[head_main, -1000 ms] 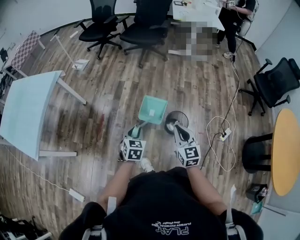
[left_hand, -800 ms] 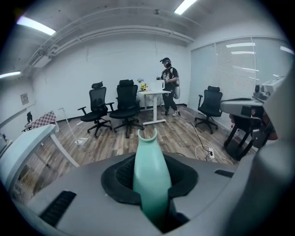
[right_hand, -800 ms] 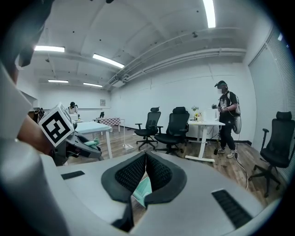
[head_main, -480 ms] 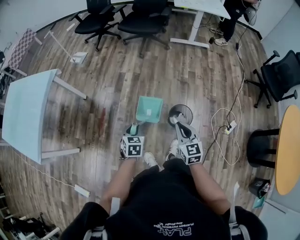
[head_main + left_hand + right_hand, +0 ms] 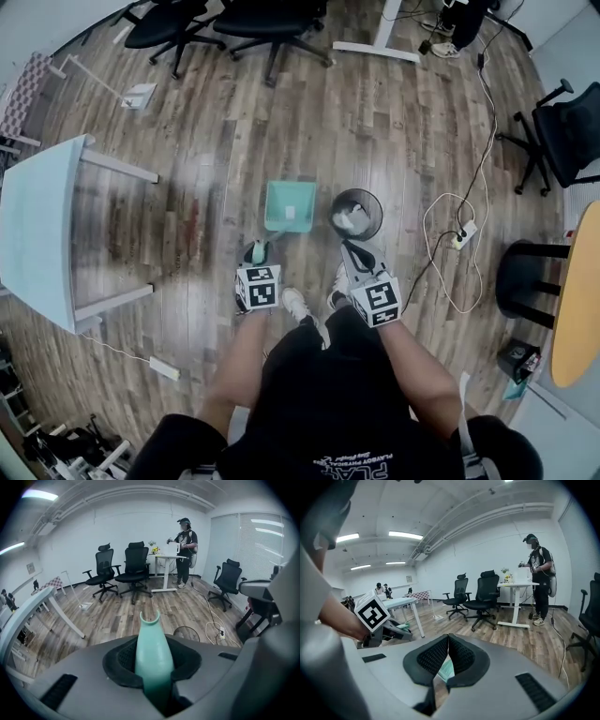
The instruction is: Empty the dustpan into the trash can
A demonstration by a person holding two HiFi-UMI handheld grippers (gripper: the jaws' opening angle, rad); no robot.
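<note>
In the head view a teal dustpan (image 5: 289,206) sits low over the wood floor, just left of a black mesh trash can (image 5: 356,214). Its handle (image 5: 152,653) runs back between the jaws of my left gripper (image 5: 260,251), which is shut on it. The left gripper view shows the trash can (image 5: 186,633) on the floor to the right, past the handle's tip. My right gripper (image 5: 350,249) hangs near the can's near side, its pads (image 5: 459,656) closed together on nothing. Through the slit below the pads a bit of the teal dustpan (image 5: 446,670) shows.
A pale blue table (image 5: 37,234) stands to the left and a round yellow table (image 5: 577,300) to the right. A white cable with a power strip (image 5: 459,234) lies right of the can. Black office chairs (image 5: 253,19) and a standing person (image 5: 185,550) are farther off.
Both grippers have come down and nearer to my body. The dustpan has sunk with the left gripper and stays beside the trash can.
</note>
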